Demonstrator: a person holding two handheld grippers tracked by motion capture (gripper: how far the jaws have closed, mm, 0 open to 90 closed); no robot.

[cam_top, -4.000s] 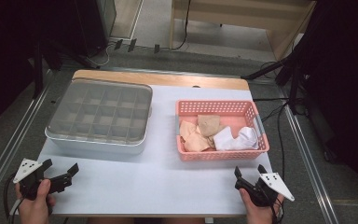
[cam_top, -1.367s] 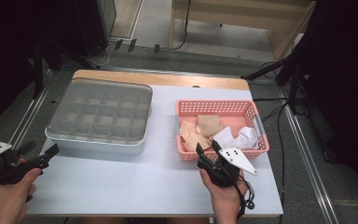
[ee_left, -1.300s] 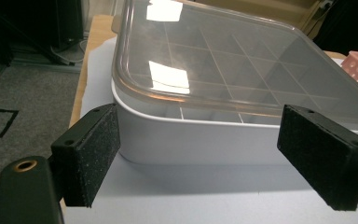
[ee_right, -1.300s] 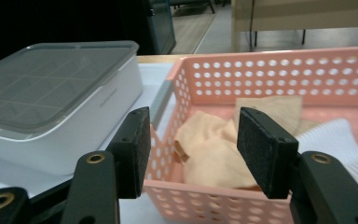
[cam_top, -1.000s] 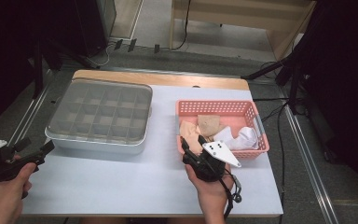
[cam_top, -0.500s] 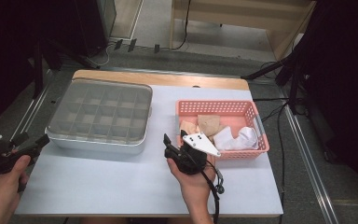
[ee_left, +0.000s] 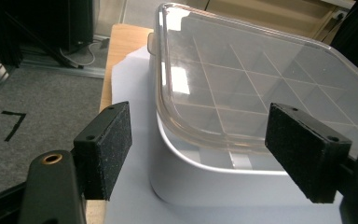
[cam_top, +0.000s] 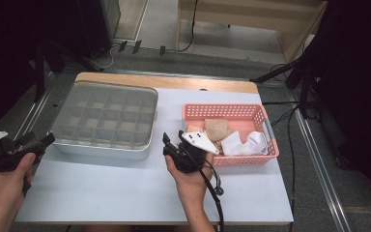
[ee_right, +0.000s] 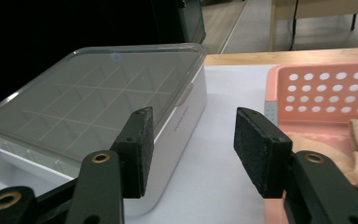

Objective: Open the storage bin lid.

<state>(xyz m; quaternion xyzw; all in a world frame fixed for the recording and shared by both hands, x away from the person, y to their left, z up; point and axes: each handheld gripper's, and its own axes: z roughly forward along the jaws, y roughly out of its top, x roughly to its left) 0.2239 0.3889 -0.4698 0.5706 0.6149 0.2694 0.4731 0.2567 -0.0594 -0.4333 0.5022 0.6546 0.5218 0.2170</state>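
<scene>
Box (cam_top: 104,121): grey, with a clear lid over a grid of compartments; on the left half of the table (cam_top: 125,193), lid on.
Basket (cam_top: 232,113): pink, with holes in its walls; on the table just right of the box, a strip of bare table between them.
Cloths (cam_top: 244,142): tan and white pieces piled inside the basket, well right of the box.
Left tongs (cam_top: 41,142): off the table's left edge, just beside the box's near left corner, pointing at it. Jaws apart and just closed in a little, nothing between the pads; in the left gripper view the box's rounded corner (ee_left: 200,158) stands beyond the gap, untouched.
Right tongs (cam_top: 171,142): over the table between box and basket, close to the box's near right corner, grey plate on top toward the basket. Jaws partway open, having just narrowed, gripping nothing; in the right gripper view the box's right wall (ee_right: 186,112) lies behind the left pad and the basket's rim (ee_right: 307,70) beyond the right pad.
Left hand (cam_top: 5,183): wrapped round the left tongs, near the box's front left corner.
Right hand (cam_top: 191,181): on the table in front of the gap between box and basket, cable trailing from it.
</scene>
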